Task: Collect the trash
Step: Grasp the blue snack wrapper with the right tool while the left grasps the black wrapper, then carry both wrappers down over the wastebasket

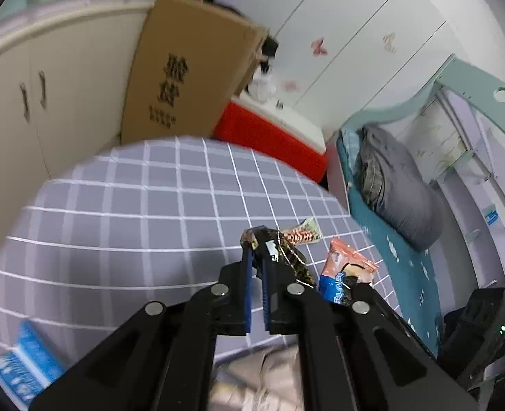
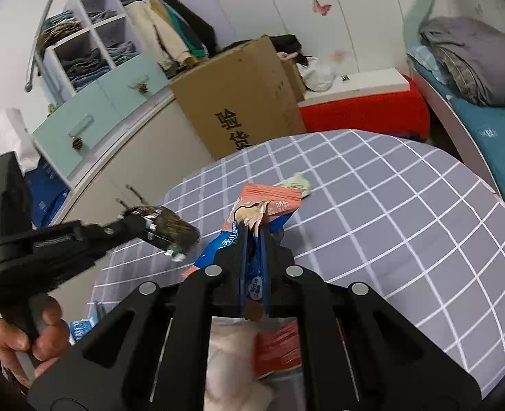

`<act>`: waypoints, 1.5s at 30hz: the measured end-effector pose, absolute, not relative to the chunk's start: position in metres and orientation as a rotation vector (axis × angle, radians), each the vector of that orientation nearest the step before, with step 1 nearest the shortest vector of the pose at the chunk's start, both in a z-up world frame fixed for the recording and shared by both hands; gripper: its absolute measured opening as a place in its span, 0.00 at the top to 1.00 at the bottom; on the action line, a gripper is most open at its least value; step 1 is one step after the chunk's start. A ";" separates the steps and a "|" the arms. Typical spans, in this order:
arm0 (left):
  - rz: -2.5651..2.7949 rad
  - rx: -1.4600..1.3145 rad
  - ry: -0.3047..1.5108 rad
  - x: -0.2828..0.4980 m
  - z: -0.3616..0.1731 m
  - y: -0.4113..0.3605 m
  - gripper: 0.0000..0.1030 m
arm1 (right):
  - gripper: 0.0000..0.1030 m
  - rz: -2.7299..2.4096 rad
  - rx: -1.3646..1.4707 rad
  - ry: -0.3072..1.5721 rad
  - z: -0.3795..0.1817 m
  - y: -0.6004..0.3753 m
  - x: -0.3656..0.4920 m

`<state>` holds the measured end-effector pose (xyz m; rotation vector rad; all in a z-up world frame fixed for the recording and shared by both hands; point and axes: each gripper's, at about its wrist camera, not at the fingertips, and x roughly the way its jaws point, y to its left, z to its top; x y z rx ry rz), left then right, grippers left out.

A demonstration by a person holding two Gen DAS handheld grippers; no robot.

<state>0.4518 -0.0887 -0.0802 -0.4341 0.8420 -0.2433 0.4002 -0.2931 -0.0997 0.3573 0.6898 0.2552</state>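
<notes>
Right gripper (image 2: 256,236): jaws clamped on orange-and-blue snack wrapper (image 2: 252,212), held above checked tablecloth (image 2: 406,222). Pale wrapper (image 2: 297,185): lying on the tablecloth just beyond the snack wrapper. Left gripper (image 2: 143,227): left of the snack wrapper, gripping dark wrapper (image 2: 173,231); hand (image 2: 26,335) at its handle.

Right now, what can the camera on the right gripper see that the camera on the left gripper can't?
Only the right wrist view shows the person's hand holding the left gripper, and shelves of folded clothes. Only the left wrist view shows a blue packet near the table's edge. Both show the checked table, the cardboard box, the orange and blue wrapper shut in the right gripper, and the dark wrapper in the left.
</notes>
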 end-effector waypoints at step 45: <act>0.403 -0.657 1.169 0.218 -0.389 0.353 0.96 | 0.92 0.673 -0.116 1.198 -0.364 0.230 0.299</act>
